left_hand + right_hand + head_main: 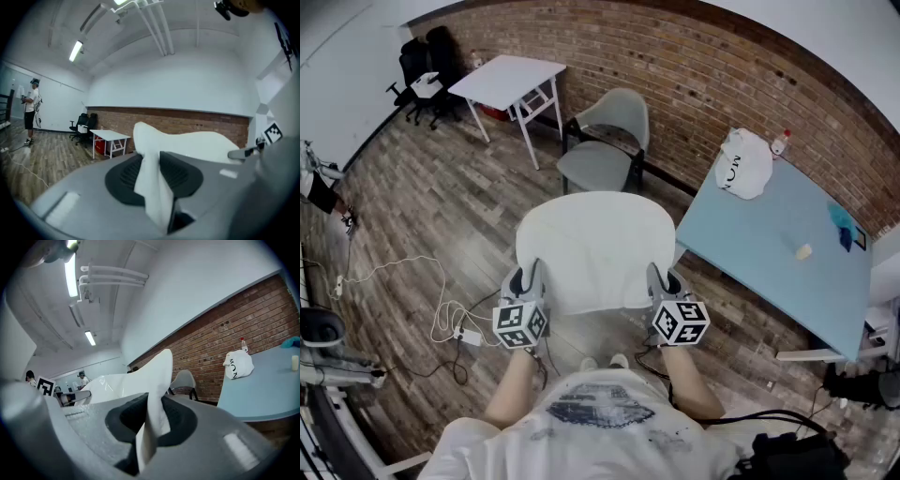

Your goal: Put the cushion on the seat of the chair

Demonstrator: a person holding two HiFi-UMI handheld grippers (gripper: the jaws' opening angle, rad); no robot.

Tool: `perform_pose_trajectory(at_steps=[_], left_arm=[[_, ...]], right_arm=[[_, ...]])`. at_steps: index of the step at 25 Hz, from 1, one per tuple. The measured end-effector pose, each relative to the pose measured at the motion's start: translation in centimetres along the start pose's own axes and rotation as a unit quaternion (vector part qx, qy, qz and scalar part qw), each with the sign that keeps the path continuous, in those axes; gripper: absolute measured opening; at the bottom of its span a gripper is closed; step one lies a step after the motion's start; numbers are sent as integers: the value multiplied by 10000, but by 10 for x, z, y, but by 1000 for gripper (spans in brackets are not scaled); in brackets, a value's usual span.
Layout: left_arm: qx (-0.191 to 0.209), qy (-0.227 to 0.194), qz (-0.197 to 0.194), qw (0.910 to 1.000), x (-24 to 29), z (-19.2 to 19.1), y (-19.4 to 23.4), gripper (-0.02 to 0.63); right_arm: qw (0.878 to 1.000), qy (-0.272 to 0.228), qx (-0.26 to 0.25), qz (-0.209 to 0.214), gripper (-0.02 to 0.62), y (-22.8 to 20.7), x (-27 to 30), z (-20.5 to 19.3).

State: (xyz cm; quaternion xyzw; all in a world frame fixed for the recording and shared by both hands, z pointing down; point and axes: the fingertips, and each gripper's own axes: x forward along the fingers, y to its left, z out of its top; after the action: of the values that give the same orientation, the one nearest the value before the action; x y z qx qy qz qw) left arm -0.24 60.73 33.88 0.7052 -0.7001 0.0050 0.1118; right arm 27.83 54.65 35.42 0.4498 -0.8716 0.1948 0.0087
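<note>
A white square cushion [595,248] hangs flat in the air in front of me, held by both near corners. My left gripper [528,281] is shut on its left corner, and the white cloth [152,187] is pinched between the dark pads. My right gripper [661,281] is shut on the right corner, with the fabric [152,418] squeezed between its pads. The grey chair [605,141] stands beyond the cushion by the brick wall. Its seat [592,167] is bare.
A light blue table [787,253] with a white bag [745,164] stands at the right. A white table [508,80] and black office chairs [427,66] are at the back left. Cables [441,309] lie on the wooden floor at left. A person [30,110] stands far off.
</note>
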Motion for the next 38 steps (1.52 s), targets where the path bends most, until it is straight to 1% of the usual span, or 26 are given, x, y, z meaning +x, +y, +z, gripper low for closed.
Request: perform_pose_trajectory(at_steps=[8,12,16,20,25,29,38], left_arm=[[9,33,87,10000,10,-8,-11,91],[-67,64,172,9998,18,-13,-11,91],[-133,113,239,9996,32,-17,-3,91],[-116,118,209,9996,61,-15,14,91],[-137,214,63,9997,123,-13,58,91],[-136,374,-77,9992,181,-10,113,91],[92,619,-679,9957,337,37,236,91]], right_arm=[[10000,64,43,43,40,-20,3,-2],[9998,139,62,126,40,-27,13,-3],[9996,216,59,185,40,-32,31,-3],[9996,221,55,161,40,-35,63,0],[9996,274,117,33,41,-35,132,-2],[9992,334,166,-124,41,-25,206,-6],[9966,265,360,-689,41,8,374,14]])
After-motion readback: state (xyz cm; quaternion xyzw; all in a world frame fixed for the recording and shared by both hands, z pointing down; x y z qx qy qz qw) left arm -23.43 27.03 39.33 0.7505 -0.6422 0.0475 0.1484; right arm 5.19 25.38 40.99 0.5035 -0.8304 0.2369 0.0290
